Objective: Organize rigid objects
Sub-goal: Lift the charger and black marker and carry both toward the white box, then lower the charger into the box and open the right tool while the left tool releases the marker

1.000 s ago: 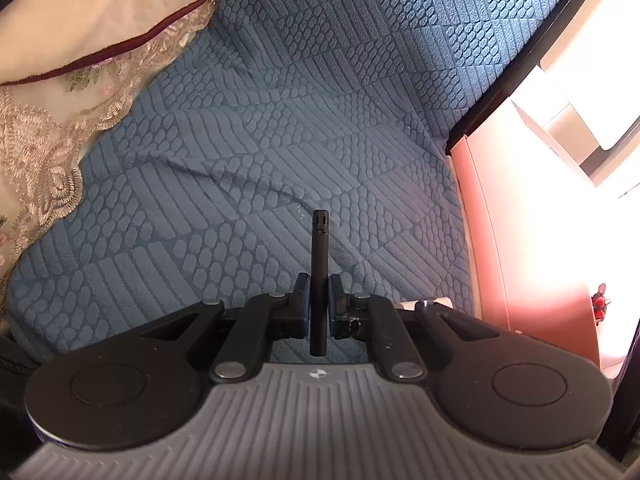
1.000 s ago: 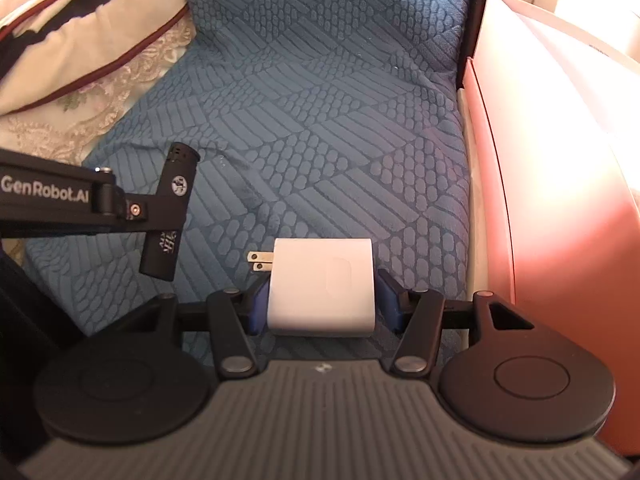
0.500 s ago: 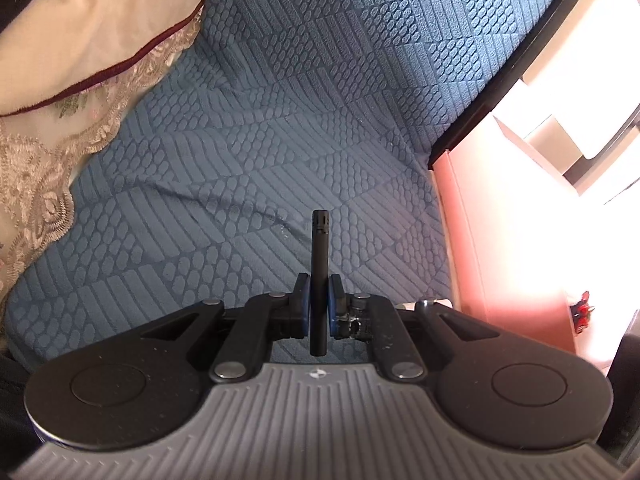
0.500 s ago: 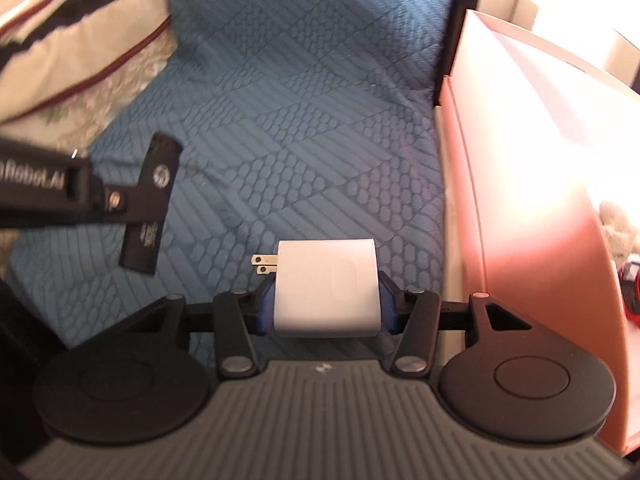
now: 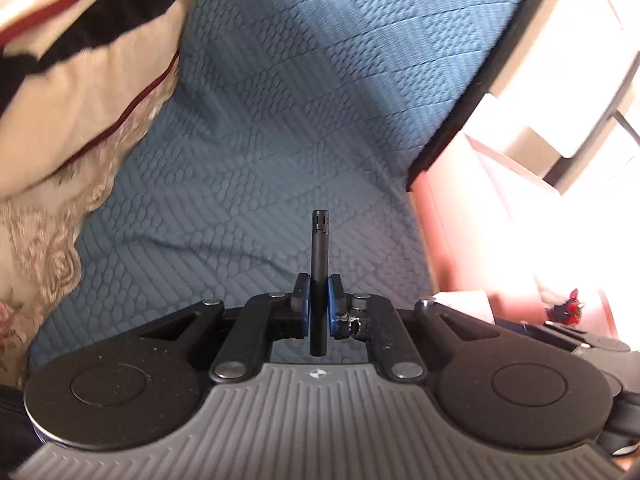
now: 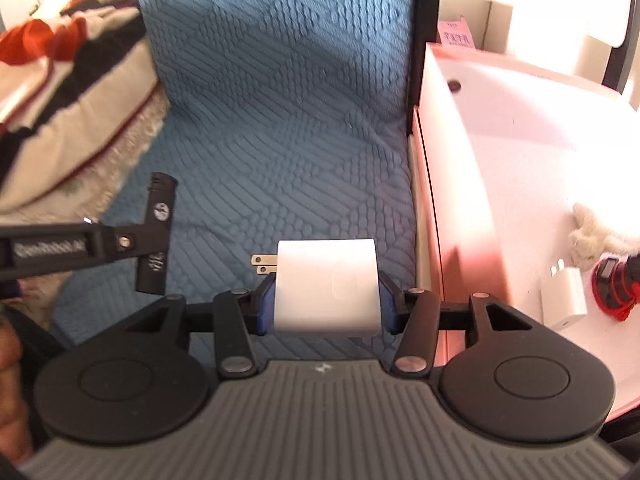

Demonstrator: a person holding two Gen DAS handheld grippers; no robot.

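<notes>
My left gripper (image 5: 319, 307) is shut on a slim black lighter (image 5: 319, 256), which stands upright between the blue pads above the blue quilted bed cover (image 5: 280, 120). The same black lighter (image 6: 158, 236) shows at the left of the right wrist view, clamped in the left gripper's finger (image 6: 60, 248). My right gripper (image 6: 326, 300) is shut on a white wall charger (image 6: 326, 284) whose two metal prongs point left. A pink open box (image 6: 500, 128) stands to the right, holding a small white charger (image 6: 564, 296) and a red-and-black object (image 6: 612, 284).
A striped cream, black and red blanket with lace trim (image 5: 60, 100) lies at the left of the bed. A pale fuzzy item (image 6: 592, 236) rests inside the pink box (image 5: 460, 240). White furniture (image 5: 560, 100) stands behind the box. A dark frame (image 6: 416, 60) edges the bed on the right.
Both grippers have risen above the bed with their objects still held. More of the pink box's inside has come into the right wrist view, and more blanket into the left.
</notes>
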